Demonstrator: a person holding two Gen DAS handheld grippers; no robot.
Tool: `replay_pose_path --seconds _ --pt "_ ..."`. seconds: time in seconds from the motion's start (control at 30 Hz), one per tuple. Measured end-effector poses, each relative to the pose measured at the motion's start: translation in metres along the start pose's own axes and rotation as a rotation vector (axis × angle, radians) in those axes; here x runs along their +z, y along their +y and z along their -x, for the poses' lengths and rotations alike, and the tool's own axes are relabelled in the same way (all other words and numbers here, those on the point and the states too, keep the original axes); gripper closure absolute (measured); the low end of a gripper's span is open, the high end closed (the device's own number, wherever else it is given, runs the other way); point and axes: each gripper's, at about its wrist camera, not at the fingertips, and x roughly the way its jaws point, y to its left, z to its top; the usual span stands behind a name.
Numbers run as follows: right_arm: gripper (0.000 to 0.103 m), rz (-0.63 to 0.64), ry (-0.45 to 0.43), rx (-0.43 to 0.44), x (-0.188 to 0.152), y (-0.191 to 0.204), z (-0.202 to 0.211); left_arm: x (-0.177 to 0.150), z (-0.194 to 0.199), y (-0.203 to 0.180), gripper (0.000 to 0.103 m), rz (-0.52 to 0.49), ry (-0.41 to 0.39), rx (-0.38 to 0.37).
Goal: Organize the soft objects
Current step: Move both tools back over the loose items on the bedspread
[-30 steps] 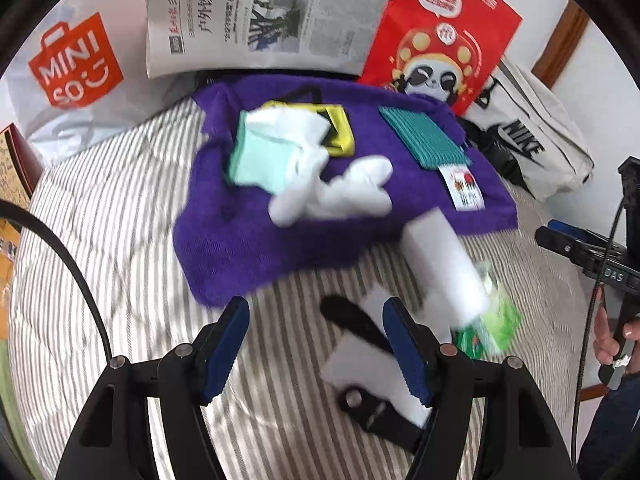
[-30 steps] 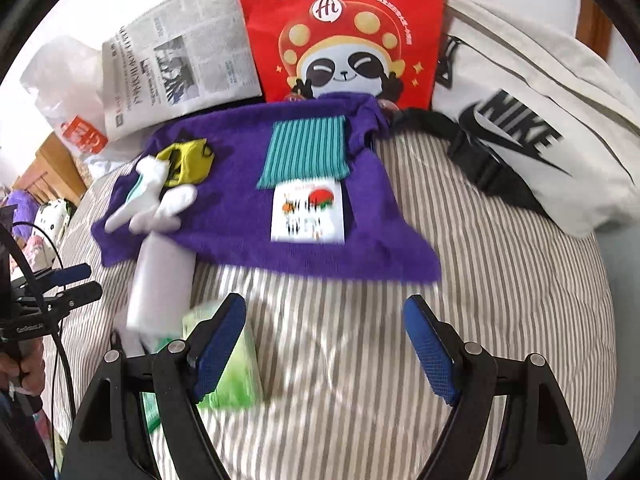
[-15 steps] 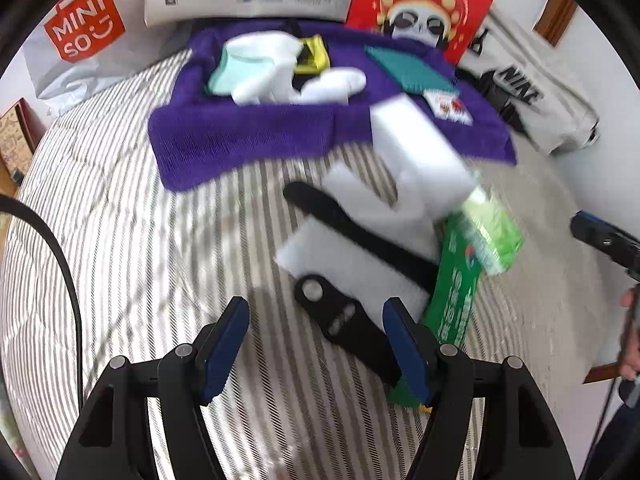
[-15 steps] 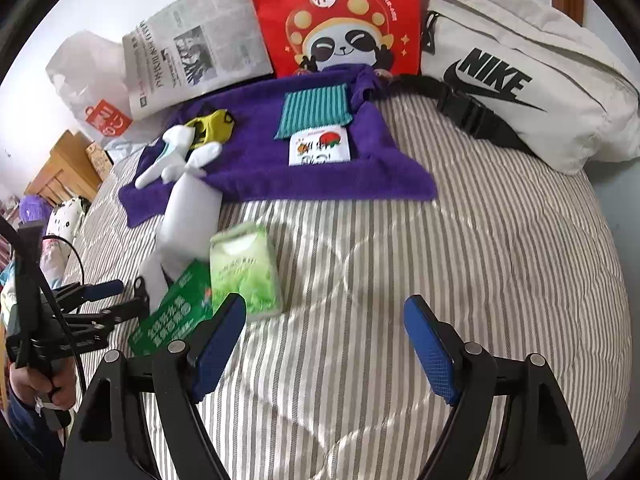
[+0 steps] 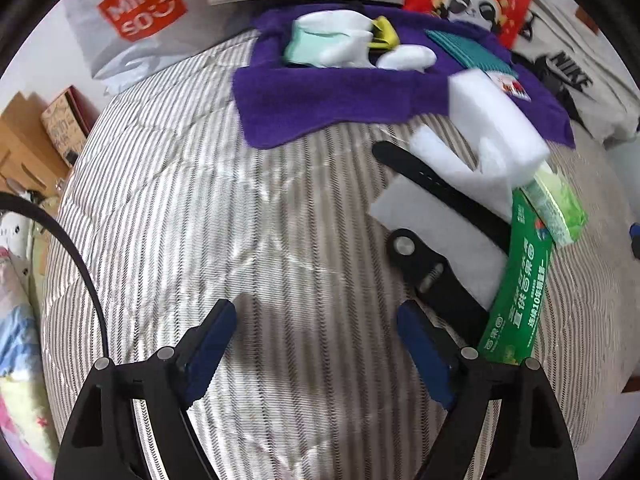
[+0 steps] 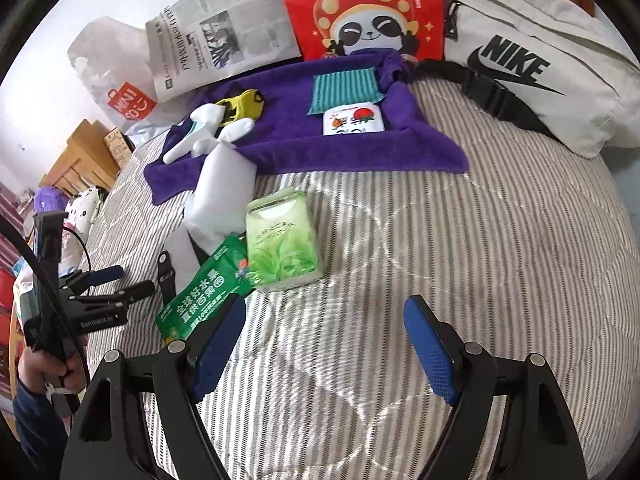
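A purple towel [image 5: 320, 100] [image 6: 360, 148] lies on the striped bed and bears white socks [image 5: 348, 46] [image 6: 204, 136], a yellow item [image 6: 240, 104], a teal cloth [image 6: 344, 90] and a small printed packet [image 6: 354, 120]. A white foam block [image 5: 496, 120] [image 6: 222, 196], a green tissue pack [image 6: 282, 248] [image 5: 560, 204], a green plastic bag [image 5: 518, 292] [image 6: 204, 292] and a black strap [image 5: 432, 184] lie in front of it. My left gripper [image 5: 316, 336] is open and empty above bare bedding. My right gripper [image 6: 324, 334] is open and empty near the tissue pack.
A Miniso bag [image 5: 136, 20], a newspaper [image 6: 224, 48], a red panda bag [image 6: 360, 12] and a white Nike bag [image 6: 532, 64] line the far side. The left gripper [image 6: 116, 288] shows at the right view's left edge. Wooden furniture [image 5: 24, 144] stands beside the bed.
Both grippers have drawn back from the purple towel toward the near side of the bed. They stay open and empty. The objects have not moved.
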Motion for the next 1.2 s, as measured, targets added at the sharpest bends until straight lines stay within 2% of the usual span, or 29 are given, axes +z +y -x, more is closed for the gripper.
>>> replay_pose_path --seconds 0.13,0.2,0.27,0.33,0.37,0.6,0.83,1.07,1.17,1.2 --pt "0.022 0.003 0.004 0.010 0.000 0.005 -0.002 -0.001 0.007 0.008 0.023 0.044 -0.020 -0.106" --pt "0.022 0.003 0.005 0.010 0.001 0.006 -0.003 0.001 0.010 -0.002 0.022 0.019 -0.030 -0.143" --pt "0.022 0.000 0.008 0.013 0.001 0.006 -0.002 0.003 0.007 -0.015 0.020 -0.025 -0.020 -0.127" --pt "0.022 -0.001 0.013 0.014 0.000 0.005 -0.002 0.003 0.000 -0.031 0.021 -0.073 -0.005 -0.071" --pt "0.022 0.001 0.017 0.011 -0.002 0.005 -0.002 0.003 0.001 -0.038 0.021 -0.093 -0.026 -0.052" --pt "0.022 -0.015 0.032 -0.002 -0.006 -0.001 -0.007 -0.004 0.003 -0.063 0.018 -0.165 -0.018 -0.069" --pt "0.022 -0.012 0.056 0.008 -0.008 0.001 -0.016 -0.022 0.012 -0.040 0.011 -0.146 -0.006 -0.063" --pt "0.022 0.007 0.065 0.011 -0.010 0.007 -0.018 -0.037 0.019 -0.010 0.010 -0.102 -0.006 -0.028" --pt "0.022 0.000 0.067 0.014 -0.009 0.006 -0.020 -0.042 0.023 0.000 0.018 -0.048 -0.022 -0.043" --pt "0.022 -0.003 0.068 0.015 -0.009 0.006 -0.020 -0.044 0.024 0.001 0.029 -0.037 -0.033 -0.042"
